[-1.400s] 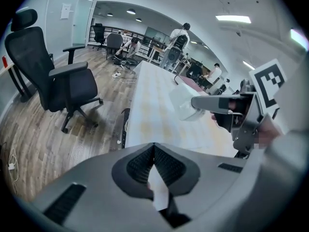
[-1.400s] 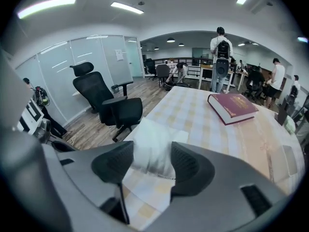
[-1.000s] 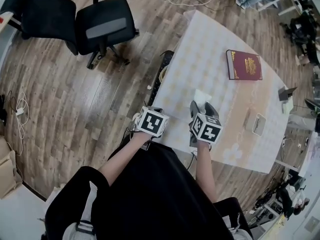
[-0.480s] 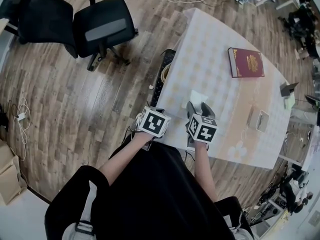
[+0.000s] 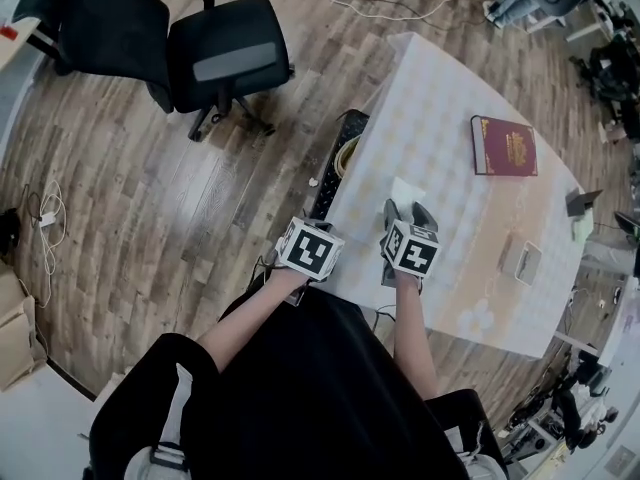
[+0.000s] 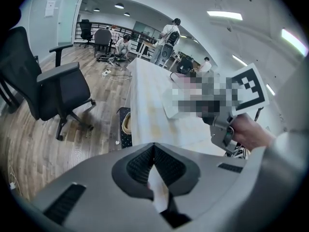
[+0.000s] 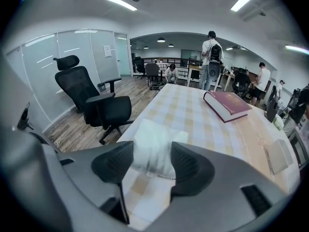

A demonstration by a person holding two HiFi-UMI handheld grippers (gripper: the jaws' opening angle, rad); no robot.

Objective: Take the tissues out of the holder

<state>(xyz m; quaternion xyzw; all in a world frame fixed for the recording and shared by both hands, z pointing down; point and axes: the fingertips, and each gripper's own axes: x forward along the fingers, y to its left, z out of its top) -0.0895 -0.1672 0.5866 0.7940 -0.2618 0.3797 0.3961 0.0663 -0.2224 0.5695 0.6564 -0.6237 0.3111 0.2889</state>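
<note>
Left gripper view, nearest part: the left gripper (image 6: 153,151) is shown closed, with a thin strip of white tissue (image 6: 157,190) pinched between its jaws at the lower centre of the frame.

In the right gripper view, the right gripper (image 7: 152,153) is seen set partly wide. Both pads are pressed against a soft white packet, taken to be the tissue holder (image 7: 154,141), at the centre of the frame. Whether the packet rests on the table (image 7: 193,115) or is lifted just clear of it cannot be told.

In the head view the same packet is found at the near edge of the checked cloth, just ahead of the right gripper. The left gripper is held beside the table edge, apart from the packet.

Farther along the table, a red book (image 7: 227,105) lies at the upper right, and a small pale box (image 7: 277,156) is seen at the right edge. A black office chair (image 7: 104,108) stands on the wooden floor at the left.

Progress is judged as partial. One tissue appears to be already drawn out and held separately, while any tissues left inside the packet remain to be pulled. How many are left cannot be seen.
</note>
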